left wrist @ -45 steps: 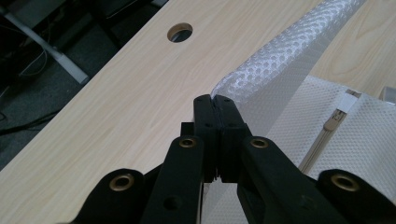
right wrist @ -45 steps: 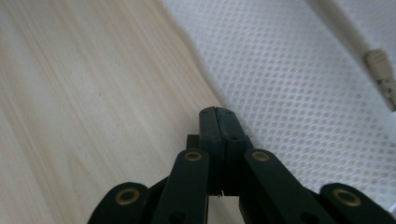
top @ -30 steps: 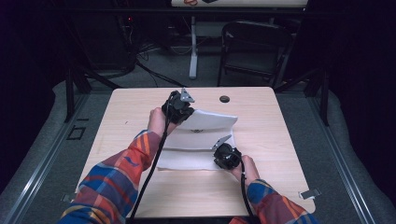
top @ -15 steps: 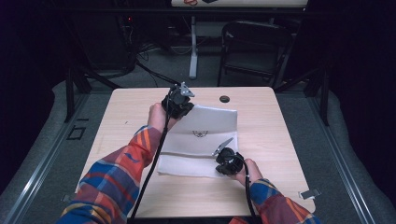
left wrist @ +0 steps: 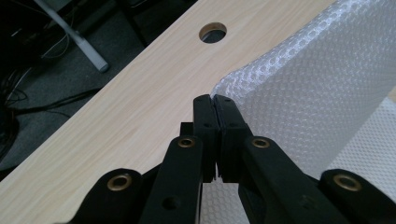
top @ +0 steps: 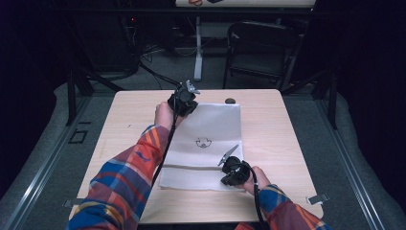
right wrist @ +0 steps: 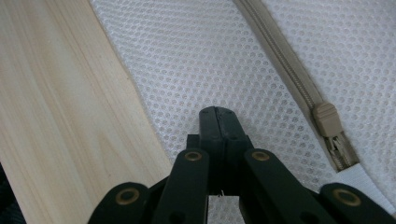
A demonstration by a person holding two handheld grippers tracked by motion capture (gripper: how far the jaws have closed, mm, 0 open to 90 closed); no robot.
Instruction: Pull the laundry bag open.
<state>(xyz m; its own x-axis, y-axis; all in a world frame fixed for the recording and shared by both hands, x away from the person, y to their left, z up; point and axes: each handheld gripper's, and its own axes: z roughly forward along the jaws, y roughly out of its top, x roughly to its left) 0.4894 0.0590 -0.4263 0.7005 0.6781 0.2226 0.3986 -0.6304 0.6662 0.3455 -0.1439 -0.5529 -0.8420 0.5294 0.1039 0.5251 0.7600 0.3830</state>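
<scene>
High view, bag: a white mesh zipper bag lies flat in the middle of the light wooden table, with a small dark print near its centre.
High view, left gripper: the left gripper sits at the bag's far left corner, held by the hand with the plaid sleeve.
High view, right gripper: the right gripper is down at the bag's near right edge, well apart from the other one.
High view, table: a small dark hole sits near the far edge, just past the bag.
Left gripper view, jaws: pressed together and pinching the bag's corner, so that corner is lifted and curls up off the wood.
Left gripper view, around: the round table hole is just beyond the tip, and grey floor with cables shows past the edge.
Right gripper view, jaws: closed tight right over the mesh; can't really tell if any fabric is caught between them.
Right gripper view, zipper: a beige zipper runs diagonally across the bag, and its pull sits just to the right of the tips.
</scene>
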